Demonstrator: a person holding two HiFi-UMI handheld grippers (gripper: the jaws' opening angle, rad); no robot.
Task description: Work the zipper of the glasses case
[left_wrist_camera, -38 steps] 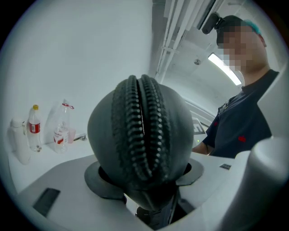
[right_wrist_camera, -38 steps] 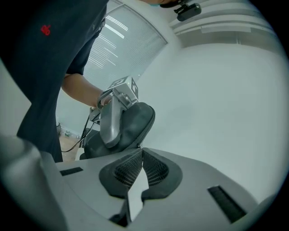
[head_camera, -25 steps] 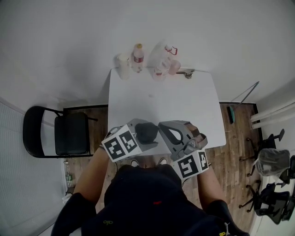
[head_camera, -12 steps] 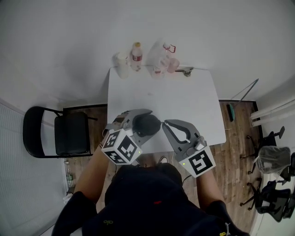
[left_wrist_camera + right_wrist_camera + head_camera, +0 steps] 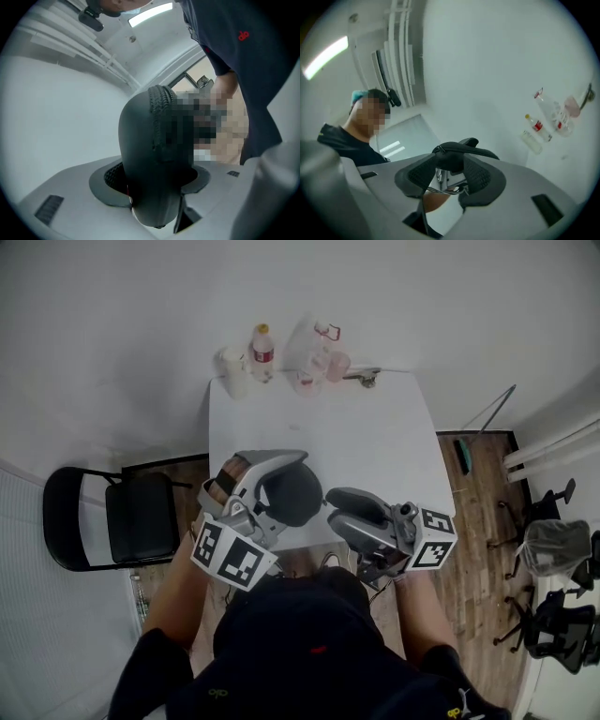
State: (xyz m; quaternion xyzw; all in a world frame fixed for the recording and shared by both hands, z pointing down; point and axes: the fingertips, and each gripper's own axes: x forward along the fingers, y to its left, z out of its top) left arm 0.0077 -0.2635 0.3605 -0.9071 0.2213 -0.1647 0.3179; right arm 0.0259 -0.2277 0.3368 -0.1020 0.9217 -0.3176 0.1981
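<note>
Left gripper (image 5: 277, 489) lifted, clamping glasses case (image 5: 298, 495).

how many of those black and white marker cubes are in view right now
2. One marker cube is at the lower left of the head view, below and left of the glasses case; the other is at the lower right. None seems hidden.

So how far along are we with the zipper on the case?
Done: the left gripper is clamped on the case. In hand: the right gripper has just been opening its jaws, with the case's edge between their tips. Left: the zipper teeth in the left gripper view look closed along the stretch that shows, so it probably needs running; how far it has gone I cannot tell.
</note>
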